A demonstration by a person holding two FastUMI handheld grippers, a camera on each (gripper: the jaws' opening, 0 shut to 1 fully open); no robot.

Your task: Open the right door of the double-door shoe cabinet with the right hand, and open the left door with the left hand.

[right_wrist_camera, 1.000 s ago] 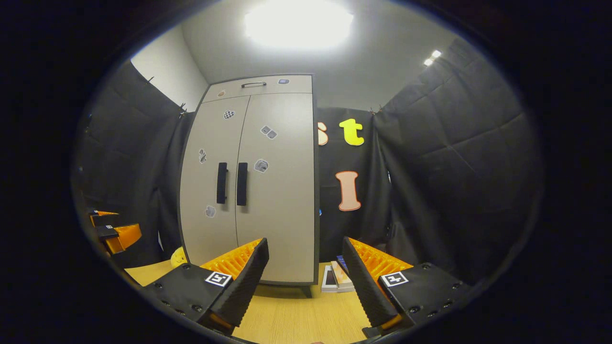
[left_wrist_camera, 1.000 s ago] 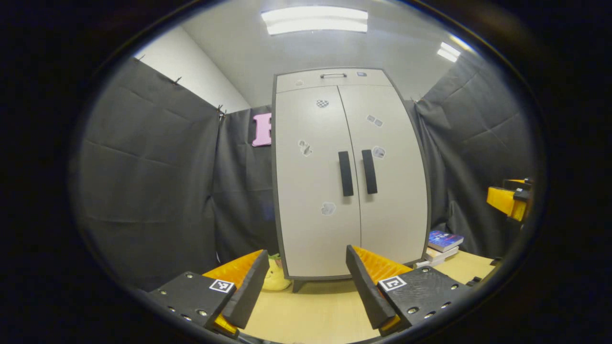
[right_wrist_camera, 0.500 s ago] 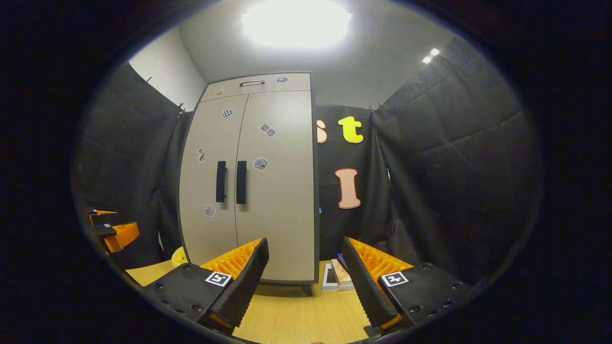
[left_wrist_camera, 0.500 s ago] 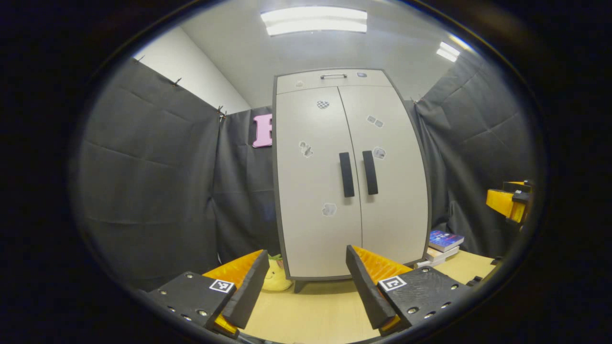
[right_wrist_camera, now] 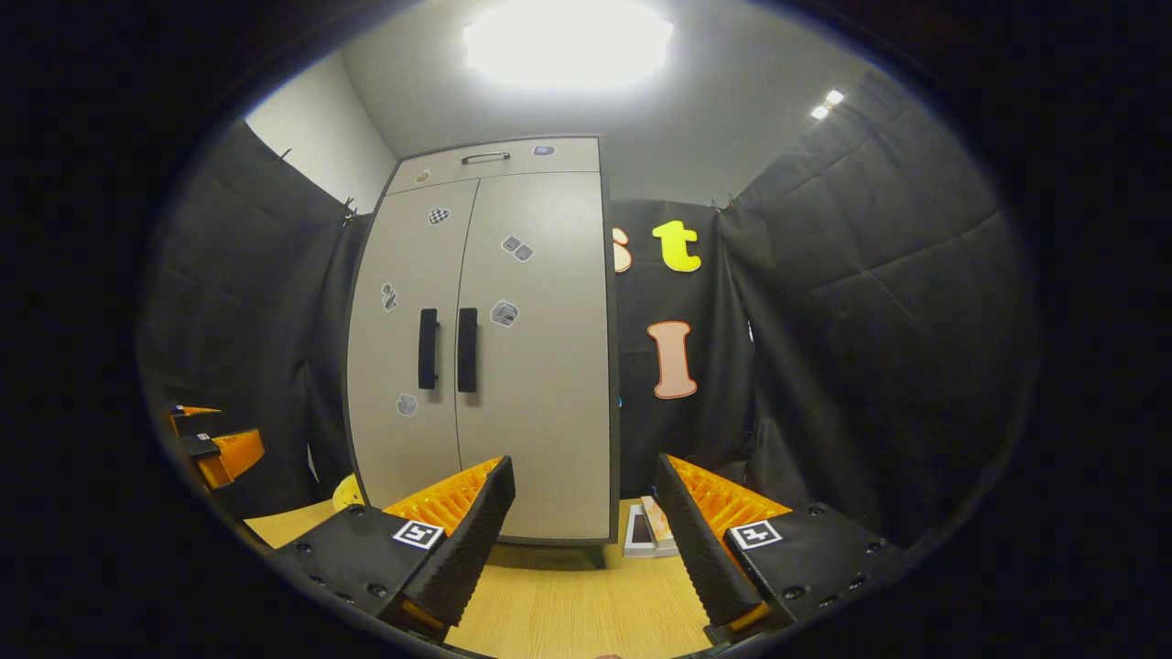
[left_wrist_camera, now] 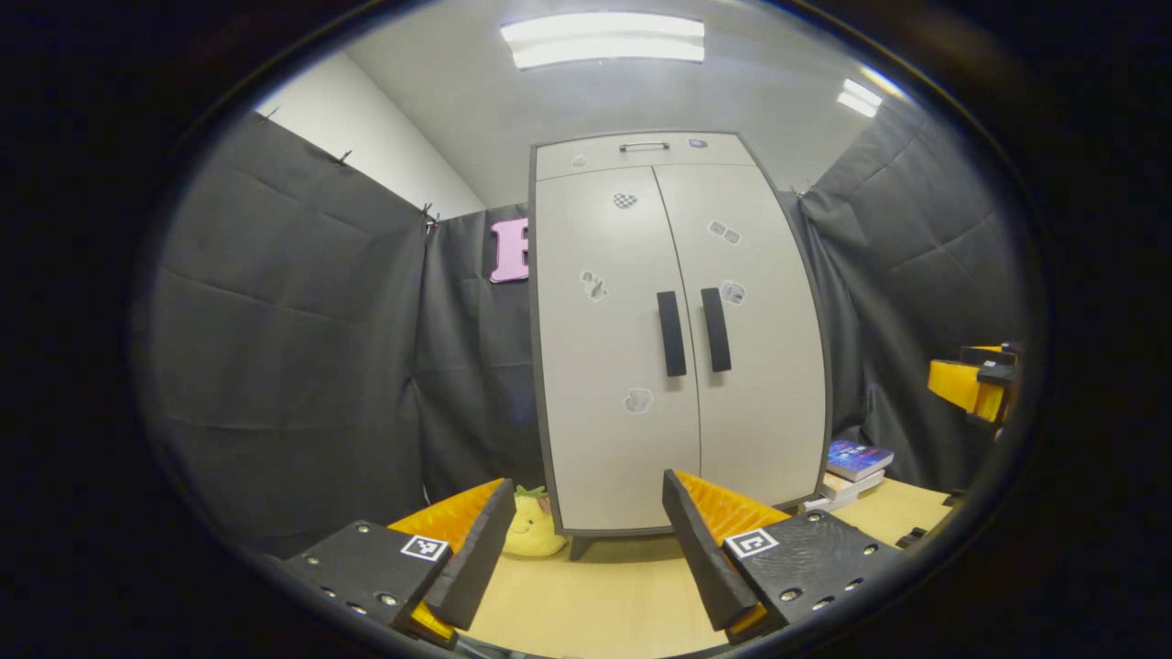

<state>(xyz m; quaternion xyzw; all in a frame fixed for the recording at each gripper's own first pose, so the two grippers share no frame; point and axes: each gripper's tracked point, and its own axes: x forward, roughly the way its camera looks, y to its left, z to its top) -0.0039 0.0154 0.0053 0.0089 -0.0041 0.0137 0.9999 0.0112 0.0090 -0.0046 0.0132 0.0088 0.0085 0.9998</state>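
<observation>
Bright ceiling lights (left_wrist_camera: 602,38), glare overhead, sharp focus, fisheye-bent edges

We see a light wooden table (left_wrist_camera: 595,609) carrying everything here. On it stands the shoe cabinet (left_wrist_camera: 678,339) on short dark legs, both doors closed. A yellow plush toy (left_wrist_camera: 531,535) sits just beside its left foot, and a small stack of books (left_wrist_camera: 851,469) lies near its right side.
</observation>
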